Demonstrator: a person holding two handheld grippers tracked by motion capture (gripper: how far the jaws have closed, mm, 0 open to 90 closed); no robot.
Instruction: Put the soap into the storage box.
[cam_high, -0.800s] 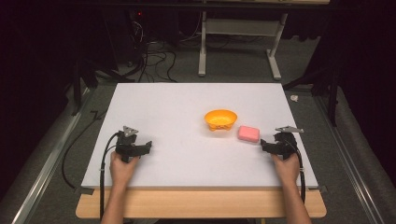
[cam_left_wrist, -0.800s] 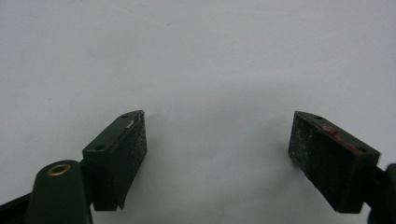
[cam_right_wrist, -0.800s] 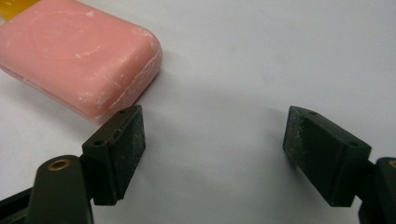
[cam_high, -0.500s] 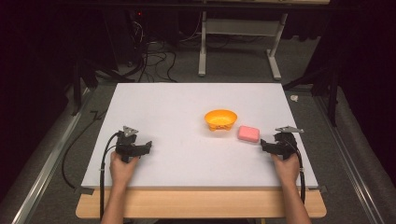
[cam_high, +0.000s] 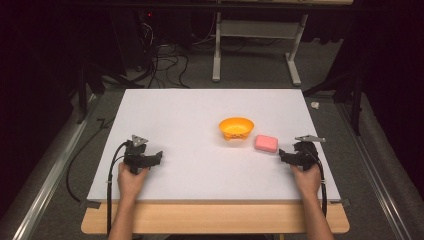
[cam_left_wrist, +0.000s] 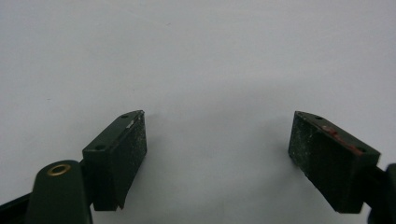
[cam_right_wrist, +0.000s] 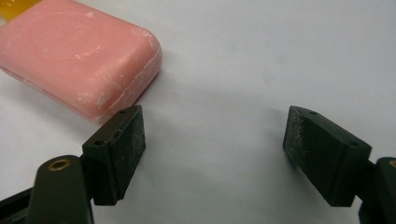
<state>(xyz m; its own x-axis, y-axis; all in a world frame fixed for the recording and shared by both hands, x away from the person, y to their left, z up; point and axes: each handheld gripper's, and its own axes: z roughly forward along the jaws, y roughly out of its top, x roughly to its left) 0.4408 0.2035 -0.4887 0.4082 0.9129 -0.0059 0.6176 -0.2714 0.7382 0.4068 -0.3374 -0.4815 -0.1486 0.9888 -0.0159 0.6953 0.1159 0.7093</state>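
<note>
A pink soap bar (cam_high: 266, 143) lies flat on the white table (cam_high: 200, 115), just right of an orange bowl (cam_high: 236, 127). My right gripper (cam_high: 283, 153) rests near the table's right side, open, pointing left toward the bar. In the right gripper view the pink soap bar (cam_right_wrist: 79, 56) lies just beyond the left jaw, and only bare table is between the pads (cam_right_wrist: 212, 140). My left gripper (cam_high: 159, 156) sits at the front left, held in a hand. Its jaws stand open over bare white surface (cam_left_wrist: 217, 140).
A wooden edge (cam_high: 215, 220) runs along the table's near side. Cables trail from both grippers off the front. Beyond the far edge the dark floor holds a tangle of cables (cam_high: 160, 65) and a grey stand's legs (cam_high: 255, 55).
</note>
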